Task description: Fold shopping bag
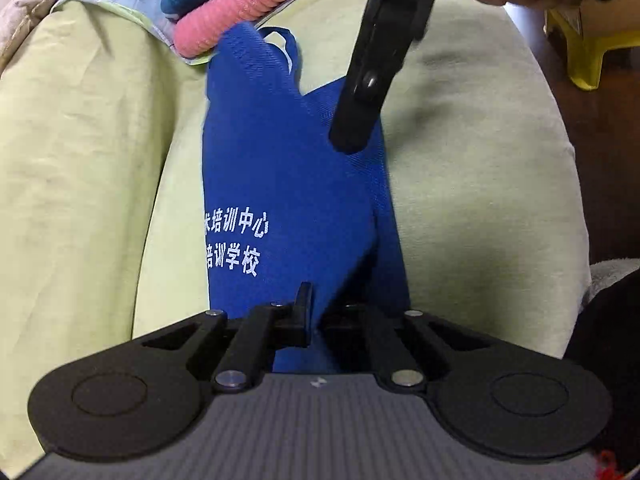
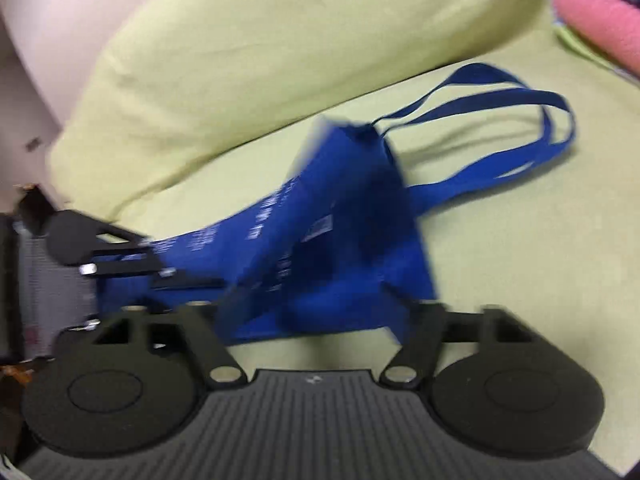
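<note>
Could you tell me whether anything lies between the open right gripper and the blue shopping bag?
Nothing visible does. The right gripper has its jaws spread around the blue shopping bag on the green sheet, with only bag cloth between them. The left gripper is shut on the bag's other end.

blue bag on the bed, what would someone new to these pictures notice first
The bright blue shopping bag with white printed characters stands out, lying crumpled on the pale yellow-green bedsheet, its long handles trailing away in the right wrist view. The left gripper is shut on the bag's near edge, while the right gripper is open with cloth between its fingers. A pink ribbed roll lies at the far end.
</note>
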Demonstrator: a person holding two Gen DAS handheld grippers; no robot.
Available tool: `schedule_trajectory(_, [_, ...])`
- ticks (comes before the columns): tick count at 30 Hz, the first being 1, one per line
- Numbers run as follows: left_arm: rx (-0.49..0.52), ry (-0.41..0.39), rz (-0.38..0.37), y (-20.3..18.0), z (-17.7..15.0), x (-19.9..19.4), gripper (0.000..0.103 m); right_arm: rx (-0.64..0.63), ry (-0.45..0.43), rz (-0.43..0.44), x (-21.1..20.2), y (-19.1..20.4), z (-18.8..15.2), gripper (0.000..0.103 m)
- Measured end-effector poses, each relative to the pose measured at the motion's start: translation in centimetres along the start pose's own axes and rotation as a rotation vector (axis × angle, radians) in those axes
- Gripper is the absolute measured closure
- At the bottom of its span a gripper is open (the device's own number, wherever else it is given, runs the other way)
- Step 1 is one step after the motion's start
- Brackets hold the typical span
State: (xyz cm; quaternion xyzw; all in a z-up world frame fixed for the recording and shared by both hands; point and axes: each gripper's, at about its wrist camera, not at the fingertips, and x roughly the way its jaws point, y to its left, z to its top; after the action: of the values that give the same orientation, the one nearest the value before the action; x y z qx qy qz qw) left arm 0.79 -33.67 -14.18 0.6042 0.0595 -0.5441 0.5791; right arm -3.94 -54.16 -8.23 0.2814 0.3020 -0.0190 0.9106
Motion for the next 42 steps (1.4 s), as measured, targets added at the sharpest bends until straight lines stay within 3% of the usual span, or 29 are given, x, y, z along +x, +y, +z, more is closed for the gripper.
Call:
schedule_trajectory(5, [0.027,0.009,0.017,-0.5,0.4,0.4,0.103,0.313,-0.073,0.159,-0.2,-3.7,0.0,0.022])
schedule_trajectory(7, [0.032,0.009,0.022,-0.7,0.5,0.5,0.103,0.463,-0.121,0.155,-0.2,-5.3,-0.5,0.04])
schedule_trajectory(9, [0.034,0.008,0.026,-0.8,0.5,0.6,0.103,0.638,-0.151,0.143,0.0,-6.9,-1.2,0.084])
schedule_trajectory(11, [0.027,0.004,0.033,-0.9,0.5,0.7,0.103,0.71,-0.15,0.111,0.3,-7.6,-1.7,0.098])
schedule_trajectory(19, [-0.027,-0.017,0.081,-1.6,0.2,0.7,0.103,0.518,-0.234,0.04,-1.2,-4.2,-3.2,0.1])
schedule_trajectory(24, [0.008,-0.022,0.095,-1.9,0.7,-0.4,0.099,0.58,-0.215,0.009,-0.7,-4.8,-3.8,0.103])
schedule_trajectory(26, [-0.045,-0.065,0.055,-0.8,1.3,-1.9,0.085,0.559,-0.2,-0.01,-0.7,-4.7,-3.3,0.103])
schedule_trajectory(27, [-0.104,-0.097,0.025,0.2,1.7,-2.6,0.083,0.543,-0.19,-0.02,-0.7,-4.6,-3.0,0.103])
schedule_trajectory(29, [-0.212,-0.151,-0.023,1.9,2.3,-3.7,0.083,0.528,-0.179,-0.027,-0.6,-4.8,-2.8,0.103])
schedule_trajectory(31, [-0.273,-0.149,-0.051,2.8,2.9,-3.4,0.084,0.523,-0.177,-0.032,-0.4,-4.9,-2.8,0.103])
schedule_trajectory(34, [-0.283,-0.113,-0.101,3.0,3.3,-3.2,0.08,0.52,-0.169,-0.044,-0.6,-4.5,-2.7,0.103])
schedule_trajectory(37, [-0.21,-0.098,-0.159,2.7,3.0,-4.1,0.074,0.497,-0.156,-0.048,-0.7,-4.3,-2.5,0.103])
schedule_trajectory(40, [-0.223,-0.127,-0.173,2.6,2.1,-6.3,0.073,0.482,-0.151,-0.048,-0.7,-4.3,-2.5,0.103])
schedule_trajectory(42, [-0.284,-0.142,-0.138,2.6,2.3,-6.6,0.072,0.471,-0.153,-0.054,-0.6,-4.2,-2.4,0.103])
